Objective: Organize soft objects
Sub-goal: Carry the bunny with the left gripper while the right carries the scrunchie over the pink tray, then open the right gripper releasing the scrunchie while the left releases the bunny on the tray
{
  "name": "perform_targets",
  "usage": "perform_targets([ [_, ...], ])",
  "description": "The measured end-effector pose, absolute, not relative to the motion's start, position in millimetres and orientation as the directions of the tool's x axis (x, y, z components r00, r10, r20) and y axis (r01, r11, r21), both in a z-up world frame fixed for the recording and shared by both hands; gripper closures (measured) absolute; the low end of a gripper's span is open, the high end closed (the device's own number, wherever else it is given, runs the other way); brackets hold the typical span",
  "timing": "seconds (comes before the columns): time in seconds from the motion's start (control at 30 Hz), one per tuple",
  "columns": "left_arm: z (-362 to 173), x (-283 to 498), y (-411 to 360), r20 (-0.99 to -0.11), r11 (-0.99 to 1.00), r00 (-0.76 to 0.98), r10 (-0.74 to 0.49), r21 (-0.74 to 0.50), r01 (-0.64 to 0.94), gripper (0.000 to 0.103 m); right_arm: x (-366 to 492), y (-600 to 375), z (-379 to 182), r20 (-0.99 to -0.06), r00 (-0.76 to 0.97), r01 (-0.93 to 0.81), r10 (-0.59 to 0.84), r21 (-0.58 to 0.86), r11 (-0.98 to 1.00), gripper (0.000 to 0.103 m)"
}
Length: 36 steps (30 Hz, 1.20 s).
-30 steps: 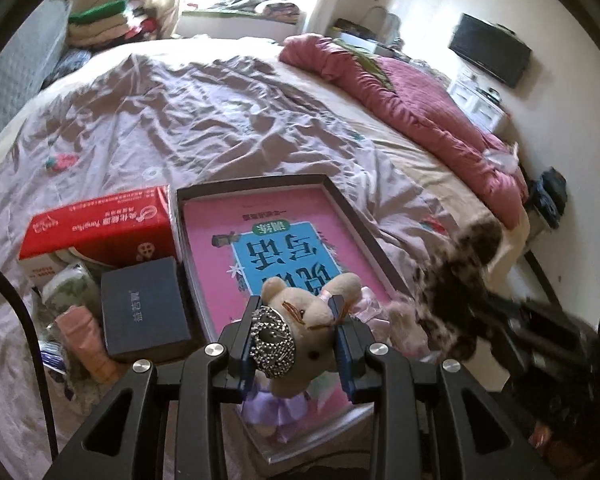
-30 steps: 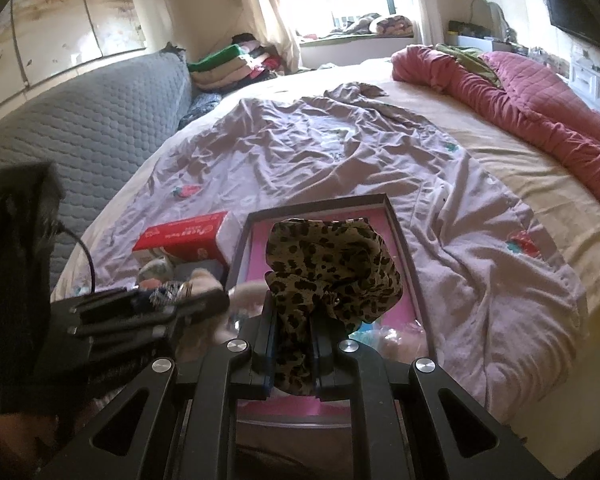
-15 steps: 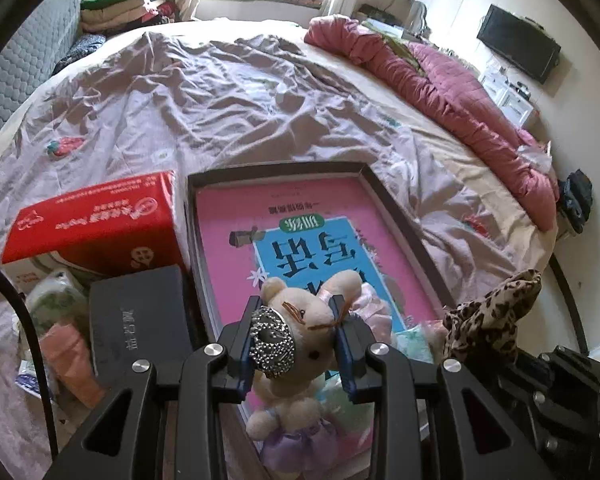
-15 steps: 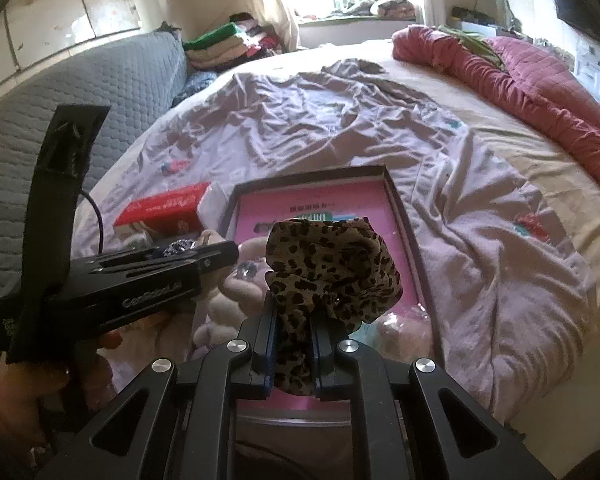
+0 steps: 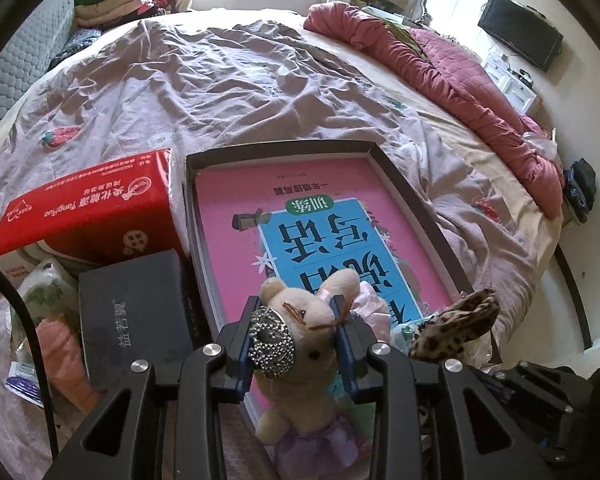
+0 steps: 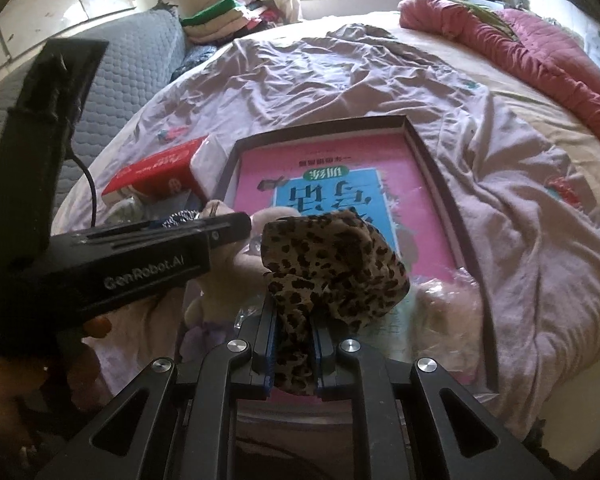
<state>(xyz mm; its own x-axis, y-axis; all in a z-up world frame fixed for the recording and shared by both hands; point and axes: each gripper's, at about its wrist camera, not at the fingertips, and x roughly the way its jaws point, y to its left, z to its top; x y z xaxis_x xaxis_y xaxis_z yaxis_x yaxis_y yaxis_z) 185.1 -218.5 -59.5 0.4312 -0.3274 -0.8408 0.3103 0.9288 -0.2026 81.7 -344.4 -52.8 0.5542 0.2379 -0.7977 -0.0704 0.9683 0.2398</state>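
My left gripper is shut on the head of a beige plush bunny with a beaded silver charm and a purple skirt, held over the near end of a dark box lid that holds a pink book. My right gripper is shut on a leopard-print scrunchie, held over the box lid's near edge. The scrunchie shows at the right of the left wrist view. The left gripper's body and the bunny show at the left of the right wrist view.
A red tissue box, a dark flat case and plastic-wrapped items lie left of the lid on the wrinkled lilac sheet. A rolled pink quilt lies at the far right. The bed's edge is at the right.
Both grippers have drawn back toward me and come closer together, still holding the bunny and the scrunchie. The left gripper now fills the left of the right wrist view.
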Motion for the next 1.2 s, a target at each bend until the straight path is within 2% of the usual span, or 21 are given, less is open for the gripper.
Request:
perform_targets([
  [0.3,-61.0,187.6,-217.2,-0.849,0.930,0.419,-0.323,-0.201,0.308,0.068,84.0,-334.8,-57.6,-0.798,0.548,-0.100,0.252,0.236,0.967,0.080],
  [0.4,-60.5,187.2,-217.2,-0.849,0.929,0.417,-0.325,-0.204,0.308,0.068,81.0,-333.6,-55.7,-0.787,0.560,-0.110,0.260,0.241,0.964,0.066],
  [0.6,-58.8,186.0,-217.6,-0.850,0.930,0.421,-0.317,-0.191,0.315,0.068,76.6,-334.2,-46.8,-0.773,0.576,-0.136,0.267,0.232,0.963,0.063],
  [0.77,-57.7,183.9,-218.5,-0.852,0.930,0.420,-0.314,-0.186,0.318,0.067,65.1,-347.2,-33.8,-0.748,0.614,-0.135,0.251,0.214,0.967,0.047],
  [0.93,-57.1,183.7,-219.3,-0.856,0.929,0.412,-0.312,-0.184,0.322,0.067,57.8,-361.0,-24.4,-0.735,0.639,-0.103,0.227,0.211,0.972,0.039],
  [1.2,-55.4,180.0,-218.1,-0.857,0.925,0.403,-0.321,-0.194,0.326,0.063,56.5,-358.8,-23.1,-0.748,0.633,-0.093,0.200,0.183,0.979,0.036],
])
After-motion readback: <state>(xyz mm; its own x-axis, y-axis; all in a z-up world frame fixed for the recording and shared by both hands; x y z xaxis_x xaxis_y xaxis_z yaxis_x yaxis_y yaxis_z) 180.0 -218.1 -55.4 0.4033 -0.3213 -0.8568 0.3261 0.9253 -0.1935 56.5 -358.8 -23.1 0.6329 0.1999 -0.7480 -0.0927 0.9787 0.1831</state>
